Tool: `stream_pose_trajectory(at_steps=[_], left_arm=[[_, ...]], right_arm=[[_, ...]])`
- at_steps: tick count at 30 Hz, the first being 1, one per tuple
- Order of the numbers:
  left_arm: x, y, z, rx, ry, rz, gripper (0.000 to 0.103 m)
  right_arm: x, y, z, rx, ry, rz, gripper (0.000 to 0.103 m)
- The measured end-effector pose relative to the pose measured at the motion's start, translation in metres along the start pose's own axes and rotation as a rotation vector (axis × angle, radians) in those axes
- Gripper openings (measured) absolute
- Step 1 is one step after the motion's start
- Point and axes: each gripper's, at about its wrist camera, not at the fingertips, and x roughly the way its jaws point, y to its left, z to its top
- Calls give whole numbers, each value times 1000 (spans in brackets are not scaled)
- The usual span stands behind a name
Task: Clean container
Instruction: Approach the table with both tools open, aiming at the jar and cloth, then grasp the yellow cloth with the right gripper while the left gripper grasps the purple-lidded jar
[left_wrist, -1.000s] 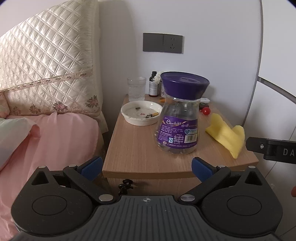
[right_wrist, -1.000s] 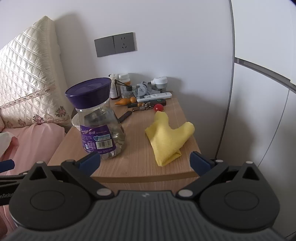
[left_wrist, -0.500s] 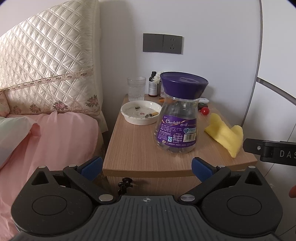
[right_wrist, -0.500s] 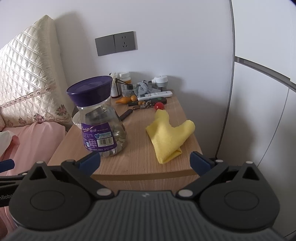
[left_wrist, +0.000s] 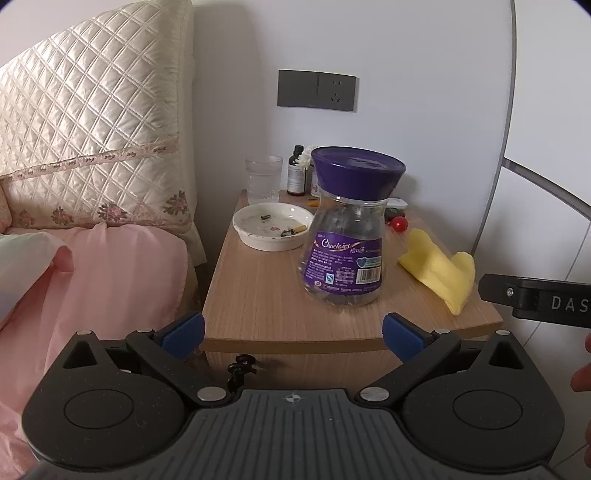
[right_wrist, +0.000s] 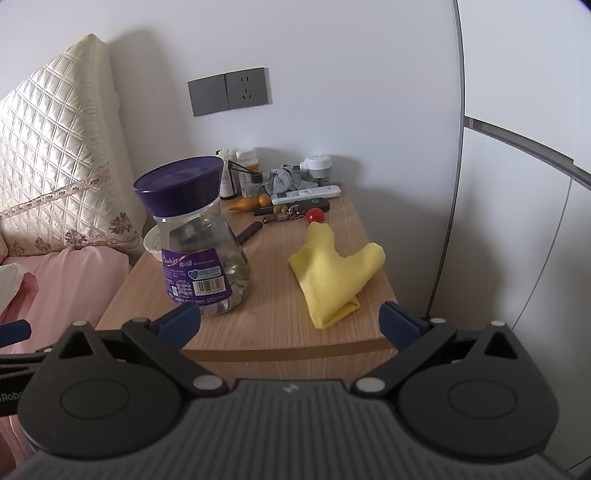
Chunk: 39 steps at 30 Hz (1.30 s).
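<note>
A clear plastic jar (left_wrist: 345, 254) with a purple lid and purple Choclairs label stands upright on a wooden nightstand (left_wrist: 266, 295); it also shows in the right wrist view (right_wrist: 203, 251). A folded yellow cloth (left_wrist: 443, 273) lies to its right, also in the right wrist view (right_wrist: 334, 273). My left gripper (left_wrist: 291, 334) is open and empty, short of the nightstand's front edge, facing the jar. My right gripper (right_wrist: 290, 321) is open and empty at the front edge, between jar and cloth.
A white dish (left_wrist: 273, 225) with scraps, a glass (left_wrist: 263, 179) and small bottles (left_wrist: 295, 173) sit behind the jar. A remote (right_wrist: 306, 194), red ball (right_wrist: 315, 215) and clutter lie at the back. A bed with pink sheet (left_wrist: 110, 280) is left; a white cabinet (right_wrist: 517, 221) is right.
Both grippers have drawn back slightly from the nightstand; the jar and cloth look a little farther away. Nothing on the nightstand has moved.
</note>
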Motion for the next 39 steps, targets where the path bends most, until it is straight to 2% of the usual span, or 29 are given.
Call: stream_pose_trajectory(at_steps=[16,23,26,30,31,33,39], left_arm=[[0,-19,0,24,-28,2,103],[27,-30,7,15,-52,-83,103],[38,-39,13,68,-103,-108,103],[57,-42,23,84,-115,-133,103],[61,-41,25,84,-114,-143,103],[69,-38,26,88,-112,-163,103],[83,-20,29,124,-100,-209,103]], right_arm=[[-12,-14,-5,7,2,27,103],[-26,-39,-7,13,-24,13,103],[-27,-52,-10,28,-29,-5,103],[-13,-65,-15,75,-15,-26,102],[-6,-67,-16,86,-8,-34,100],[10,-68,-16,106,3,-48,89],[58,-47,-4,130,1,-61,84]])
